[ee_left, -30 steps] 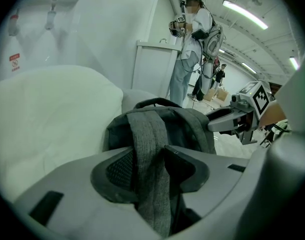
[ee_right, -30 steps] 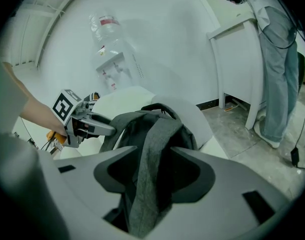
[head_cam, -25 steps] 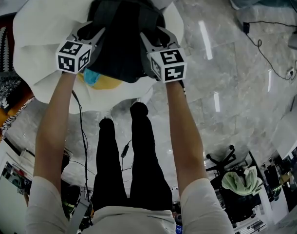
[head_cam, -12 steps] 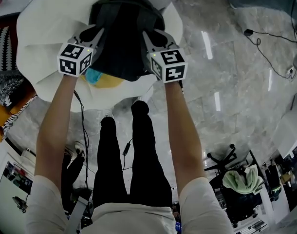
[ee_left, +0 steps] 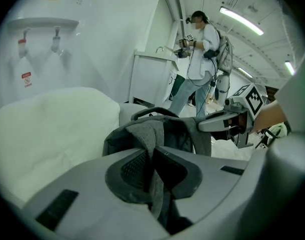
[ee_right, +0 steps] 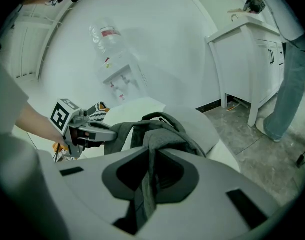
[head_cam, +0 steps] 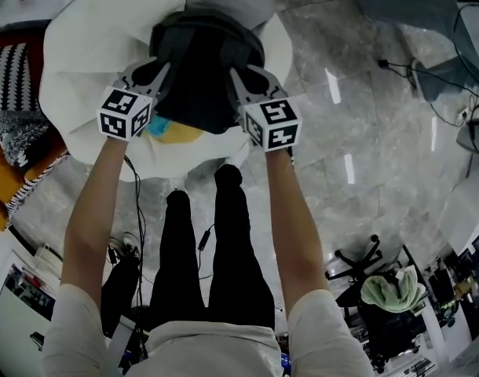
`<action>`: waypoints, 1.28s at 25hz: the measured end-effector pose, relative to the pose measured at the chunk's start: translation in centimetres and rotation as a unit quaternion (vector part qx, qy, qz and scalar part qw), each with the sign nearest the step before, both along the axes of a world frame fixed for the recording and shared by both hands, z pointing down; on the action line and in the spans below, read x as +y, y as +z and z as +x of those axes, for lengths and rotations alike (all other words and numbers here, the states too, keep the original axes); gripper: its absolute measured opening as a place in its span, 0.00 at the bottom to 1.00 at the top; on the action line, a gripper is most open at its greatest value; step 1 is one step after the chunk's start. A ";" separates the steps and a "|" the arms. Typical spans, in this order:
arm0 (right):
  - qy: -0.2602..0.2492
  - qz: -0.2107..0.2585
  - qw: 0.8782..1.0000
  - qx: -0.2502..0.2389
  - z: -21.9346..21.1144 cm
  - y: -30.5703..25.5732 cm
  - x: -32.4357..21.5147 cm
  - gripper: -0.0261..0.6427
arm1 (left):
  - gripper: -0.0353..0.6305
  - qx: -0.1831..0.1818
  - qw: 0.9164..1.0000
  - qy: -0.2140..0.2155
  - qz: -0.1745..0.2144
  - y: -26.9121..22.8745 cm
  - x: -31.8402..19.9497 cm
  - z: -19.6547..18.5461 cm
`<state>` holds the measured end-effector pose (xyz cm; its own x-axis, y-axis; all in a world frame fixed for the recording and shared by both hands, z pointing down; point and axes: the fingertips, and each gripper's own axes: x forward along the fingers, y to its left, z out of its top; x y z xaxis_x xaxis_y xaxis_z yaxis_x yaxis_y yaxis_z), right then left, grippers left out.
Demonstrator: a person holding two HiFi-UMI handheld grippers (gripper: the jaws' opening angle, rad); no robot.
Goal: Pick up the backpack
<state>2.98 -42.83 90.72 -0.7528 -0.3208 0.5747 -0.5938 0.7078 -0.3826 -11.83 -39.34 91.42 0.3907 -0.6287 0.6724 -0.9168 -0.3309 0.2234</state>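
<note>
- backpack (head_cam: 204,69): dark grey, lies on top of the white cushion (head_cam: 82,45), about mid-cushion, its black top handle (ee_left: 153,111) arching up.
- my left gripper (head_cam: 155,67): over the cushion at the backpack's left side. My jaws have just been closing and now pinch the left strap (ee_left: 148,134), grey webbing squeezed between both pads.
- my right gripper (head_cam: 238,75): over the cushion at the backpack's right side. Jaws have just been closing too and now pinch the right strap (ee_right: 151,154), 1 grey band caught between the pads.
- the 2 straps run from my jaws straight to the backpack body. The 2 grippers sit about level with each other, with the bag between them.
- yellow and blue thing (head_cam: 170,129): on the cushion's near edge, just below the backpack. Cannot tell what it is.
- black-and-white striped fabric (head_cam: 16,85): just left of the cushion.
- grey marble floor (head_cam: 365,132): right of the cushion and in front of it.
- water dispenser (ee_right: 117,69): behind the cushion, against the white wall.
- white cabinet (ee_right: 257,49): beyond the cushion, with another person (ee_left: 200,54) standing next to it.
</note>
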 end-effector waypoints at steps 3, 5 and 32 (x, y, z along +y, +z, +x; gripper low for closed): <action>0.003 -0.007 1.000 -0.007 0.1 -1.3 1.4 0.10 | 0.11 0.009 1.000 -0.007 0.000 -1.4 1.5 0.2; 0.006 -0.010 1.000 -0.011 0.0 -2.1 2.5 0.10 | 0.11 0.015 1.000 -0.009 0.001 -2.4 2.5 0.2; 0.012 -0.021 1.000 -0.007 0.2 -12.0 14.6 0.10 | 0.10 0.013 1.000 -0.005 0.026 -13.9 13.8 -0.2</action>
<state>3.20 -28.26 78.75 -0.7529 -0.3147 0.5780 -0.6048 0.6773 -0.4190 -12.08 -25.55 77.48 0.4012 -0.6667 0.6282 -0.9143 -0.3332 0.2302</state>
